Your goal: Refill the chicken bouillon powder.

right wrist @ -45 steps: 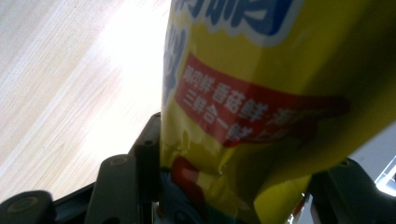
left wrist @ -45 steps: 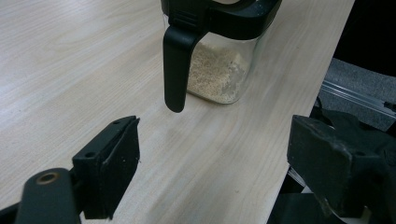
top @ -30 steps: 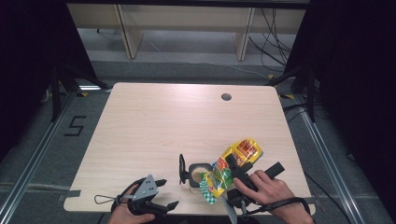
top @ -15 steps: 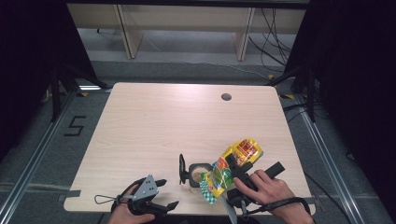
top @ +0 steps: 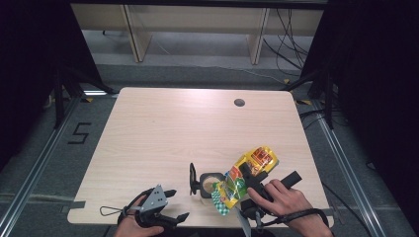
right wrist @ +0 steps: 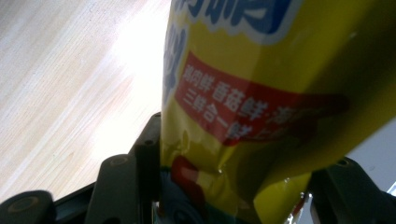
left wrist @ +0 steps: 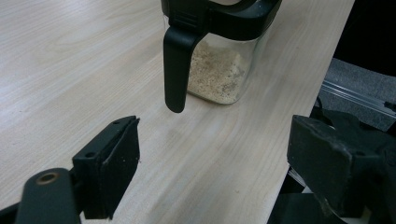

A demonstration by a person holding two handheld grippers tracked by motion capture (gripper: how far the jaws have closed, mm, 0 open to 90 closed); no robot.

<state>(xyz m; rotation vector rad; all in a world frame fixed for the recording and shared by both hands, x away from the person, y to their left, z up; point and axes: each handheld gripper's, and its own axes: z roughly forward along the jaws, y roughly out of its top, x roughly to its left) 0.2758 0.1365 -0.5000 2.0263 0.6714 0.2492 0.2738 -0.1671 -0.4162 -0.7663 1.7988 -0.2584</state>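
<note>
- The right tongs (top: 248,178) are clamped on a crinkly yellow plastic snack bag (top: 247,174) with red and green print.
- The bag is tipped over a small clear glass jar with a black rim and black handle (top: 207,182). Its low end hangs just above the jar's open top.
- The jar stands on the pale wooden counter (top: 197,128), near the front edge. It has light crumbs (left wrist: 215,77) in the bottom.
- The left tongs (top: 170,205) are wide apart and hold nothing. They are near the jar, on its handle side.
</note>
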